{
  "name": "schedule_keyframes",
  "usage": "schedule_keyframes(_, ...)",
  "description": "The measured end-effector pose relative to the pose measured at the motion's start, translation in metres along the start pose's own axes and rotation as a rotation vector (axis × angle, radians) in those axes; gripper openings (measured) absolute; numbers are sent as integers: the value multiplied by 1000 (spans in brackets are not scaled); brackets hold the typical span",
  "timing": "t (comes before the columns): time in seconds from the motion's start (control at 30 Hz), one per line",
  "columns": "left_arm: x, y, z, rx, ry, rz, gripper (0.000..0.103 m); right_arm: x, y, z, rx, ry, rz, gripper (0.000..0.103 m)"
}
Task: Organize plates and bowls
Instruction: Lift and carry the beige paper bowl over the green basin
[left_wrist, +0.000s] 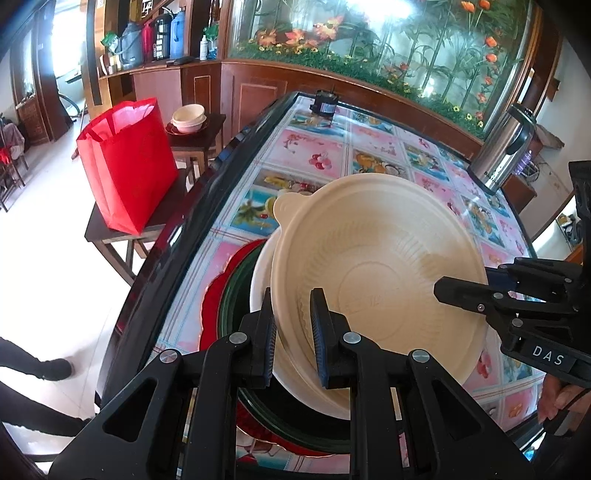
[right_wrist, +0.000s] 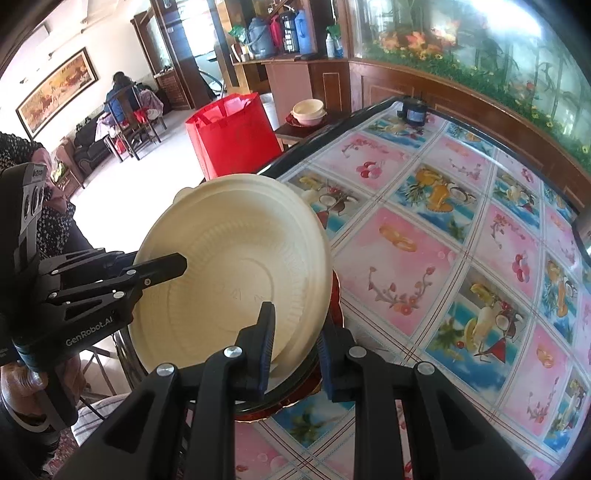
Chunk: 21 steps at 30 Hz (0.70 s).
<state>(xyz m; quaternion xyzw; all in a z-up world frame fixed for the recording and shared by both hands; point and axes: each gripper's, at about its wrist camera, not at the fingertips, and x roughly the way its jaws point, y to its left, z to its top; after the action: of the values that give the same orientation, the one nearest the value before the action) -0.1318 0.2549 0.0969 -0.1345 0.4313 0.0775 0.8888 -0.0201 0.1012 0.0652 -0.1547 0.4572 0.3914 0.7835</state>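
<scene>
The left gripper sits nearest the lens, its jaws pinched narrow on the near rim of the cream bowl. The bowl hangs tilted over a stack at the table's left edge: a red plate, a dark green plate and a white bowl, nested in that order. On the bowl's right side the right gripper clamps the opposite rim, jaws equally narrow. To seat it well, I would level both grips together, centre the bowl above the white one, lower evenly, and release only once it rests. Uneven lowering risks knocking the stack sideways.
</scene>
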Motion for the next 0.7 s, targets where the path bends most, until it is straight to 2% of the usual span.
schedule_keyframes(0.53, -3, -6, -5, 25, -66, 49, 17, -2, -6, -7, 41, -7, 2, 24)
schedule_keyframes(0.7, -5, -8, -4, 35, -85, 61, 17, -1, -7, -8, 47, -4, 3, 28)
